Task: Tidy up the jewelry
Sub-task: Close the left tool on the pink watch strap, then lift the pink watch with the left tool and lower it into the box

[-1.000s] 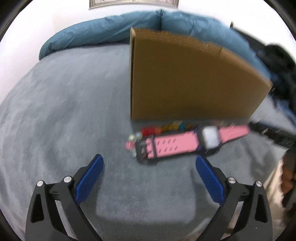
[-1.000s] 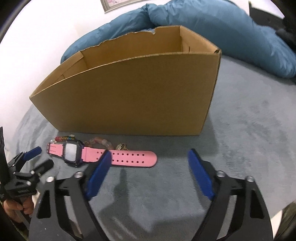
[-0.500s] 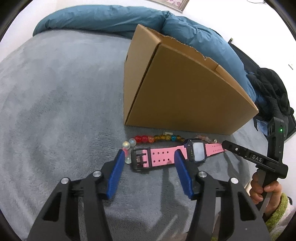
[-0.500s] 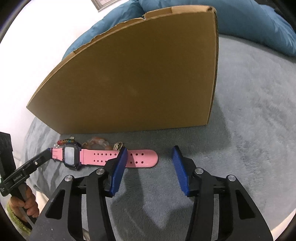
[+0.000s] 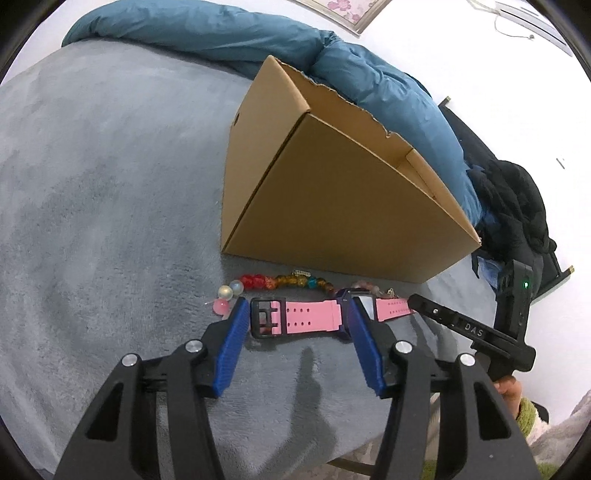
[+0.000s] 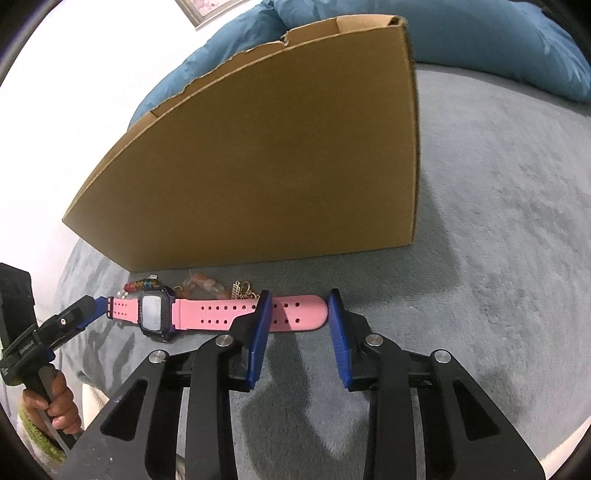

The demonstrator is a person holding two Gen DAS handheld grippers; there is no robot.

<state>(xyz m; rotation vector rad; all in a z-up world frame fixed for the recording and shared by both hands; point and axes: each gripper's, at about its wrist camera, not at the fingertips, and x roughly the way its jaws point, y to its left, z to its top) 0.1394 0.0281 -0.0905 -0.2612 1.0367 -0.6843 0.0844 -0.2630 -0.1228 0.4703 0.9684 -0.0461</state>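
A pink watch with a dark case lies flat on the grey blanket before a cardboard box. My left gripper is open, its blue fingers straddling the buckle end of the strap. My right gripper is open, its fingers straddling the strap's holed tail end. The watch case lies left of it. A string of coloured beads and a small gold chain lie between watch and box. Pale loose beads sit at the string's left end.
The box stands open-topped just behind the jewelry. A blue duvet is heaped behind it. Dark clothing lies at the right. The grey blanket stretches to the right of the box.
Both grippers have moved in toward the watch and narrowed their jaws. They now straddle opposite ends of the strap. The watch has not moved.
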